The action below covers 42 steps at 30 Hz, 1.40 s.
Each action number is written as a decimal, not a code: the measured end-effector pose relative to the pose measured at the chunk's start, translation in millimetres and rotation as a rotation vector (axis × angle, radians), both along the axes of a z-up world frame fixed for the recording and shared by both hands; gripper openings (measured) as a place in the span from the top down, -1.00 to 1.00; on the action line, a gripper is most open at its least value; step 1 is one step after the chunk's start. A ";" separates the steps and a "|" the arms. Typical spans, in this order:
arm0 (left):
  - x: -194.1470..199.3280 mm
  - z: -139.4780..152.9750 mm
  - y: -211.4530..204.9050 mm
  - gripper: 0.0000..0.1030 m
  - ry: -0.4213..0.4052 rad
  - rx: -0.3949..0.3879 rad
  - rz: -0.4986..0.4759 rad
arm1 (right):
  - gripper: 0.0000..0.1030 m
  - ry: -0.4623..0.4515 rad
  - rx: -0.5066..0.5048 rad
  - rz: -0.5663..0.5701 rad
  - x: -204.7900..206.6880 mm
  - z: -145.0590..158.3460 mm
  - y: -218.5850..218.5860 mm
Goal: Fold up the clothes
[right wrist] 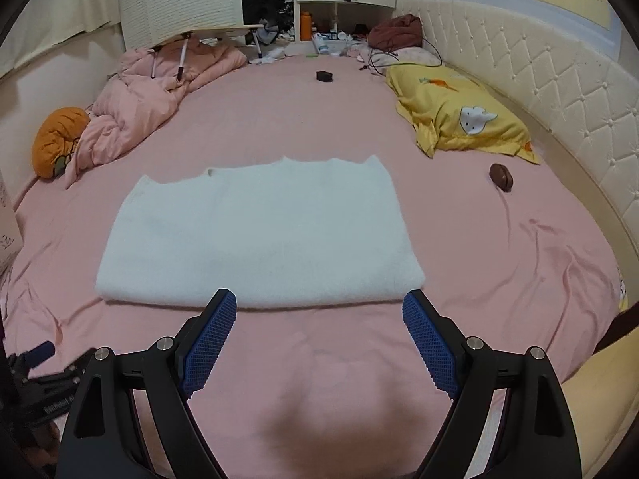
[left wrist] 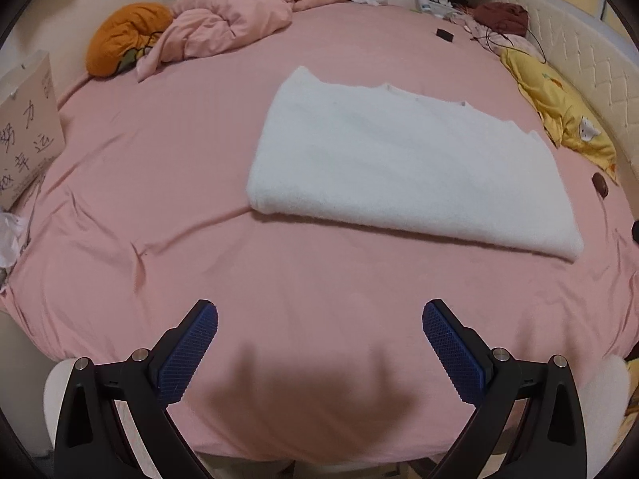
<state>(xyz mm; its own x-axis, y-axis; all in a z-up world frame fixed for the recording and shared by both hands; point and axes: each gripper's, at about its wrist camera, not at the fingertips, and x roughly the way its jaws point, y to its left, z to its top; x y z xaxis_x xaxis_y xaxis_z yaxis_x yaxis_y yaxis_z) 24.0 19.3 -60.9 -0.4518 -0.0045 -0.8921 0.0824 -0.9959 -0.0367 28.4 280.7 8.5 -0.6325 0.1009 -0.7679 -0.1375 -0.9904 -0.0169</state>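
A white fluffy garment (left wrist: 407,167) lies folded into a flat rectangle on the pink bed sheet (left wrist: 159,183). In the right wrist view the same white garment (right wrist: 259,235) sits just beyond the fingers, its near fold edge close to the tips. My left gripper (left wrist: 319,319) hangs open above bare sheet, well short of the garment and to its left. My right gripper (right wrist: 319,305) is open too, with nothing between its blue pads (right wrist: 209,343). The tip of the left gripper (right wrist: 40,353) shows at the lower left of the right wrist view.
A crumpled pink duvet (right wrist: 147,95) and an orange cushion (right wrist: 56,139) lie at the far left. A yellow pillow (right wrist: 459,115) rests by the padded headboard (right wrist: 559,95). A small brown pouch (right wrist: 501,175) and a black box (right wrist: 324,76) sit on the sheet. A cardboard box (left wrist: 28,127) stands at the left edge.
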 end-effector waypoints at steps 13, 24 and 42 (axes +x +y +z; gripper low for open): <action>-6.7 57.4 3.6 -1.00 0.074 -0.027 -0.035 | -0.66 0.008 0.008 0.015 0.7 1.0 -4.4; -10.3 46.8 -1.8 -1.00 0.045 -0.031 -0.027 | -0.66 -0.052 -0.009 0.022 -4.7 4.3 -6.6; -23.5 48.2 -65.8 -1.00 0.013 -0.149 0.103 | -0.66 0.174 -0.088 0.431 47.7 303.8 -90.2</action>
